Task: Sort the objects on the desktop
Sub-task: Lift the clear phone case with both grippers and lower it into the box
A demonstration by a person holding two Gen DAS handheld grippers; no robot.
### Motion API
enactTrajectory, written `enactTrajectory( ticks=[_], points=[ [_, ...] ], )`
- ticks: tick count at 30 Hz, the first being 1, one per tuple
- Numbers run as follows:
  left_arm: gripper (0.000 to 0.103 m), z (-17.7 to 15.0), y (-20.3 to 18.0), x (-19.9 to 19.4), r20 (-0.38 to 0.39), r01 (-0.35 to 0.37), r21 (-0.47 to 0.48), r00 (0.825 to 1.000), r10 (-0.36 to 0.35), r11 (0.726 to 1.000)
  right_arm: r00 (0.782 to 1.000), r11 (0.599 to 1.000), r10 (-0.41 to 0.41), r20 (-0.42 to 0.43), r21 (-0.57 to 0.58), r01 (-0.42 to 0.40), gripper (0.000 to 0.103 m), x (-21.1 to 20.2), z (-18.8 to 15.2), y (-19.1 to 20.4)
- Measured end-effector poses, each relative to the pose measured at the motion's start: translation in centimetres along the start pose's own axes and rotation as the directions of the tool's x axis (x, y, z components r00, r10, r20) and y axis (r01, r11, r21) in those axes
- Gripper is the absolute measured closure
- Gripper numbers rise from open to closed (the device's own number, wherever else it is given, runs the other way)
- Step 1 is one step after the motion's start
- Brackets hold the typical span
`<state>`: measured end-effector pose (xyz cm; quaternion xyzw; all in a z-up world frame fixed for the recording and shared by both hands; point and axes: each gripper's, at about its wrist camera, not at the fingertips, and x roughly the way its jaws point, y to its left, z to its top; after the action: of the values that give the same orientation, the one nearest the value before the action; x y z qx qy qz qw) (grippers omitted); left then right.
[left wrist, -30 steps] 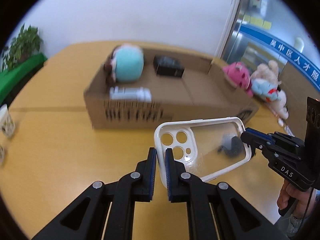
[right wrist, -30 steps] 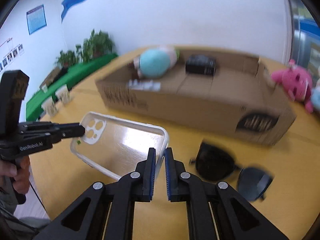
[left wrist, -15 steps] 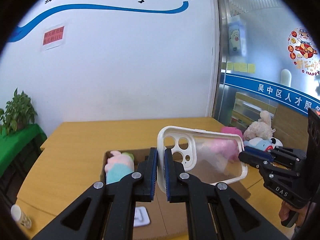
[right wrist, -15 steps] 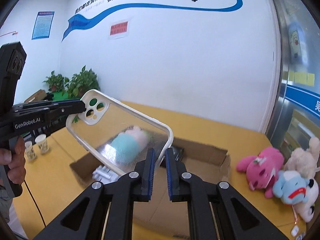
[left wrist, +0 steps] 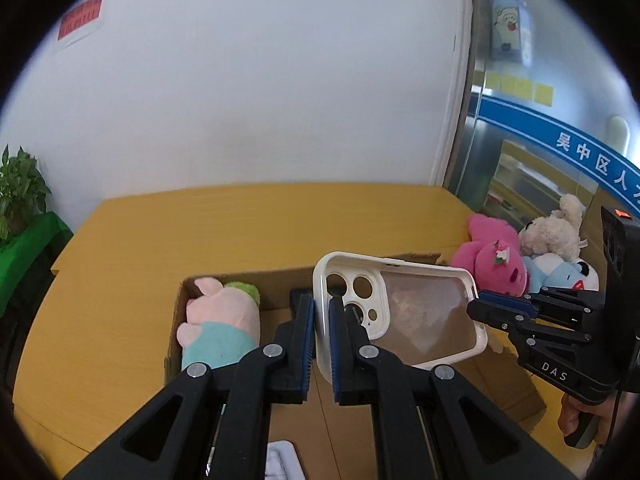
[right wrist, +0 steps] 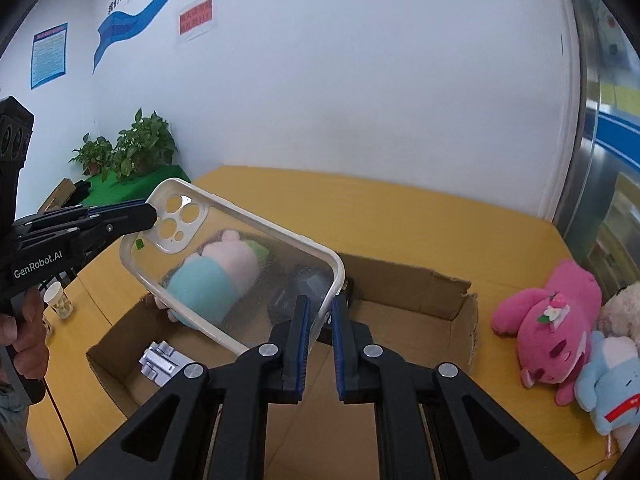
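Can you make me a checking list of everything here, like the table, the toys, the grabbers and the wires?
Surface: yellow wooden table, with an open brown cardboard box on it.
Job's things: clear white-rimmed phone case held above the box; pink and teal plush toy, small black box and silver metal piece inside.
Clutter: pink plush bear, blue plush toy, paper cup.
Grippers: left gripper and right gripper each clamp the case.
Cables: nothing seen.
Surroundings: white wall, potted green plants.

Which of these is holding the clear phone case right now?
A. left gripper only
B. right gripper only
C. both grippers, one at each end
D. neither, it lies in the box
C: the left gripper pinches the camera-cutout end of the phone case while the right gripper clamps the opposite end above the cardboard box.
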<state>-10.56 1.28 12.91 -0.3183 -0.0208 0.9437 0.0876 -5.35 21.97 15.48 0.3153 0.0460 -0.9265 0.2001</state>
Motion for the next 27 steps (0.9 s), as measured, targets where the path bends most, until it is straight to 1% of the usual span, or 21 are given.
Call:
enactTrajectory(
  ticks=[2,4,6,7,8,10,12,13,15,18,19,20,25,27],
  points=[
    [0.097,-0.9,0.6,2.6,-0.065,0.002,-0.025,0.998,-0.004,1.000,0.998,1.000,0.013,-0.054,0.016,-0.013,0.094,2.6,-0.5,-0.8],
    [0.097,-1.8,1.2,5.1,-0.126,-0.002,-0.040,0.992,-0.003,0.999,0.993,0.999,0.027,-0.114,0.033,-0.023,0.094,5.4,-1.3,-1.6],
    [0.097,-2.6,1.9,7.5,-0.191,-0.001,-0.056,0.982,-0.010,0.998,0.982,0.998,0.045,-0.185,0.053,-0.036,0.094,8.5,-2.1,-2.4],
    [0.097,-3.1,2.2,8.6,-0.224,-0.007,-0.065,0.975,-0.008,0.998,0.973,0.997,0.054,-0.223,0.066,-0.040,0.094,10.1,-2.6,-2.8],
    [0.097,-3.7,2.5,9.7,-0.261,-0.014,-0.074,0.965,-0.006,0.997,0.968,0.996,0.060,-0.244,0.073,-0.043,0.094,10.9,-3.2,-3.4],
    [0.097,-4.5,2.6,11.4,-0.322,-0.025,-0.074,0.947,0.000,0.997,0.946,0.995,0.080,-0.315,0.088,-0.055,0.094,13.4,-4.1,-3.7],
    [0.097,-5.3,2.8,12.8,-0.374,-0.041,-0.068,0.927,0.013,0.997,0.915,0.997,0.071,-0.398,0.060,-0.051,0.094,16.0,-5.0,-3.6],
    [0.097,-5.5,2.8,13.4,-0.397,-0.048,-0.064,0.918,0.019,0.997,0.906,0.997,0.068,-0.417,0.054,-0.050,0.094,16.4,-5.4,-3.3],
    [0.097,-6.1,2.9,14.6,-0.447,-0.066,-0.041,0.894,0.041,0.997,0.882,0.998,0.062,-0.467,0.049,-0.045,0.094,18.0,-6.1,-3.1],
    [0.096,-6.6,2.5,15.4,-0.478,-0.093,0.006,0.874,0.085,0.996,0.858,0.997,0.063,-0.510,0.061,-0.037,0.094,19.5,-6.9,-3.2],
    [0.096,-6.6,2.2,15.5,-0.485,-0.104,0.021,0.869,0.101,0.994,0.862,0.997,0.066,-0.503,0.072,-0.034,0.094,19.6,-7.0,-3.3],
    [0.096,-6.7,2.0,15.6,-0.492,-0.111,0.027,0.864,0.110,0.993,0.859,0.996,0.068,-0.507,0.080,-0.031,0.094,19.6,-6.9,-3.4],
    [0.096,-6.9,1.4,14.8,-0.505,-0.117,0.047,0.854,0.124,0.992,0.855,0.997,0.054,-0.516,0.075,-0.017,0.094,19.4,-7.1,-3.5],
    [0.096,-7.1,1.3,14.7,-0.516,-0.118,0.053,0.847,0.129,0.992,0.854,0.997,0.055,-0.517,0.078,-0.018,0.094,19.1,-7.3,-3.6]
  ],
)
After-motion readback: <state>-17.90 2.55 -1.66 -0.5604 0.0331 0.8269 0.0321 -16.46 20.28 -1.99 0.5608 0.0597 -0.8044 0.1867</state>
